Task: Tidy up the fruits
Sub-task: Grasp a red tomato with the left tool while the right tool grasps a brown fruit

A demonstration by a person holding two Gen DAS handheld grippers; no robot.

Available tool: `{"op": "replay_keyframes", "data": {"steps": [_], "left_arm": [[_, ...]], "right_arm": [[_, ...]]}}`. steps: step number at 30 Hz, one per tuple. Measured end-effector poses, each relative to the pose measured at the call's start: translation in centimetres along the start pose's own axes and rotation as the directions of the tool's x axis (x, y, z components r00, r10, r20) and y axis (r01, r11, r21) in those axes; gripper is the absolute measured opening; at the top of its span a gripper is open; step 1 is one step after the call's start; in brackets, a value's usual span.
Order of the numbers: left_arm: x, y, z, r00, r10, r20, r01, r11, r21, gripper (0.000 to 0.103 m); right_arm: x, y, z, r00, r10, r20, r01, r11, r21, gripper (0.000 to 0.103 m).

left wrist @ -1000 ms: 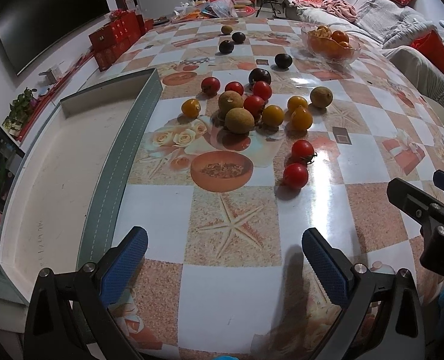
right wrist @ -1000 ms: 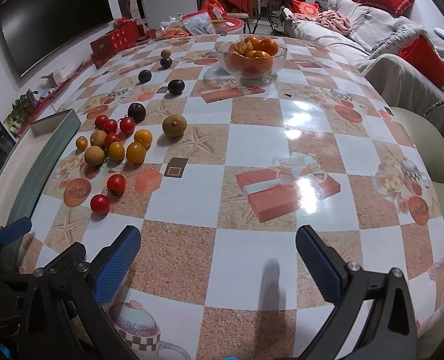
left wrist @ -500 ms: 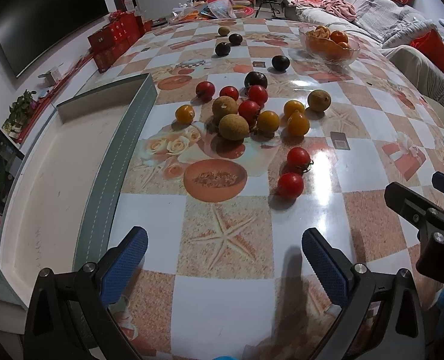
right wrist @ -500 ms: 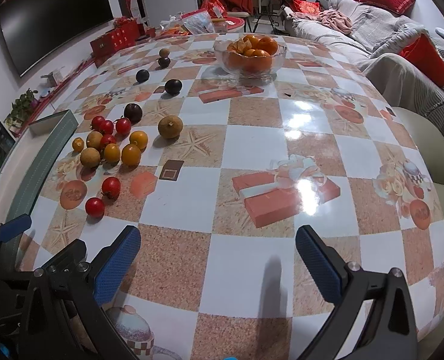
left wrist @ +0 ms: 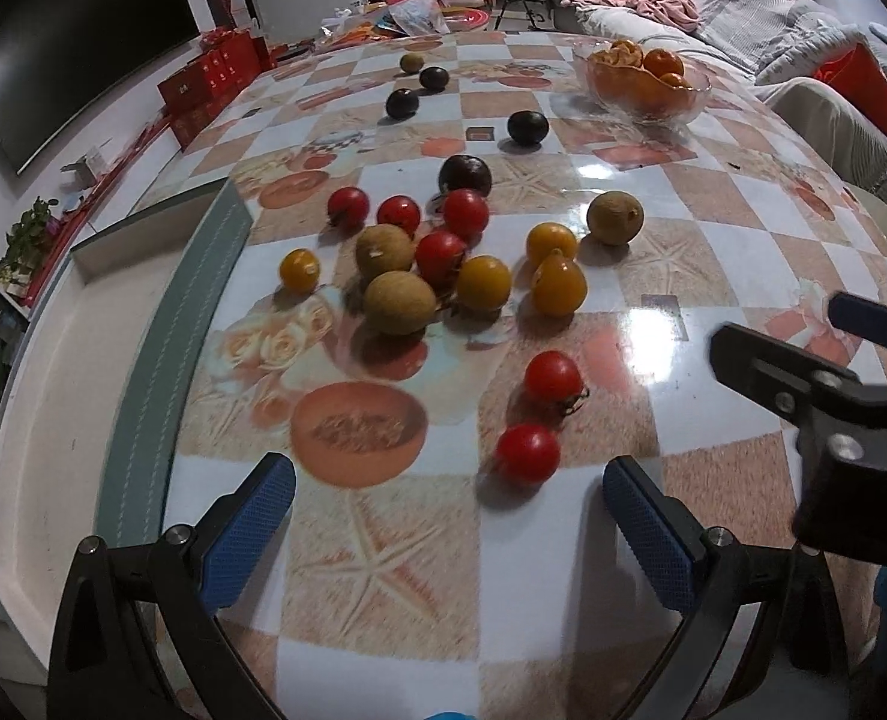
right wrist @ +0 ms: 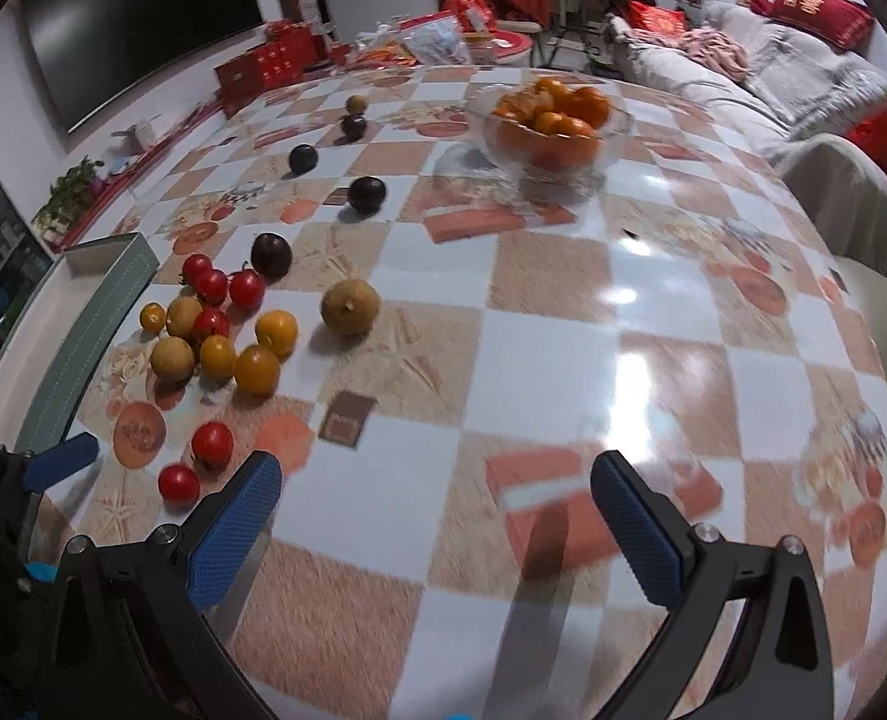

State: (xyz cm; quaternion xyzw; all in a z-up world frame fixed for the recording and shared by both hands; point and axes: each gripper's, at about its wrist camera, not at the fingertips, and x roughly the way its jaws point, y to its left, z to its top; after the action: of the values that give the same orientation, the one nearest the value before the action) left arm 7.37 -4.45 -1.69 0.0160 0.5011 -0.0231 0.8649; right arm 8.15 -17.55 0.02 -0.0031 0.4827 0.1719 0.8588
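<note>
My left gripper has its blue-padded fingers spread wide and holds nothing. Just ahead of it lie two red tomatoes, the nearer one closest to the right-hand finger. Beyond those tomatoes sits the main cluster of fruit: red tomatoes, yellow tomatoes and brown round fruits, some touching. Left of the cluster is a white tray with a green rim. Further off than the cluster lie dark plums, and a glass bowl of oranges stands to its far right. My right gripper is spread wide too, empty, over the checkered tablecloth, to the right of the cluster.
</note>
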Motion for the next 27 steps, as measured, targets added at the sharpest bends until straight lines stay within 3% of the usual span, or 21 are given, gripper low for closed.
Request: {"op": "replay_keyframes", "data": {"steps": [6, 10, 13, 17, 19, 21, 23, 25, 27], "left_arm": [[1.0, 0.0, 0.9, 0.999, -0.050, -0.017, 0.049, 0.998, -0.031, 0.103], [1.2, 0.3, 0.8, 0.997, -0.071, 0.006, 0.071, 0.997, -0.043, 0.103], [1.3, 0.3, 1.0, 0.998, -0.067, -0.018, 0.066, 0.997, -0.039, 0.103], [1.2, 0.0, 1.1, 0.997, -0.072, -0.021, 0.072, 0.997, -0.018, 0.100], [0.8, -0.2, 1.0, 0.997, -0.074, -0.009, 0.074, 0.997, -0.005, 0.092], [0.5, -0.6, 0.9, 0.997, -0.074, 0.001, 0.074, 0.997, 0.015, 0.077], [0.0, -0.8, 0.7, 0.997, -0.080, 0.012, 0.080, 0.996, 0.025, 0.064], [-0.3, -0.9, 0.5, 0.996, -0.081, 0.024, 0.080, 0.996, 0.029, 0.050], [-0.6, -0.8, 0.3, 0.996, -0.082, 0.034, 0.081, 0.996, 0.029, 0.025]], "right_arm": [[2.1, 0.7, 1.6, 1.000, 0.019, -0.022, -0.020, 0.999, -0.044, 0.102], [3.1, 0.8, 2.5, 0.999, 0.024, -0.031, -0.026, 0.998, -0.059, 0.089], [3.8, 1.0, 3.2, 1.000, 0.020, -0.023, -0.022, 0.996, -0.082, 0.082], [4.4, 1.8, 3.9, 0.999, 0.036, -0.007, -0.036, 0.992, -0.118, 0.077], [4.8, 2.4, 4.3, 0.999, 0.040, 0.000, -0.039, 0.990, -0.138, 0.072], [5.0, 2.8, 4.6, 0.999, 0.051, 0.005, -0.050, 0.987, -0.152, 0.062], [5.0, 3.1, 4.7, 0.998, 0.066, 0.011, -0.064, 0.985, -0.161, 0.035], [5.0, 3.1, 4.7, 0.996, 0.092, 0.011, -0.090, 0.986, -0.144, 0.031], [4.9, 3.0, 4.6, 0.994, 0.108, 0.012, -0.105, 0.987, -0.124, 0.031]]}}
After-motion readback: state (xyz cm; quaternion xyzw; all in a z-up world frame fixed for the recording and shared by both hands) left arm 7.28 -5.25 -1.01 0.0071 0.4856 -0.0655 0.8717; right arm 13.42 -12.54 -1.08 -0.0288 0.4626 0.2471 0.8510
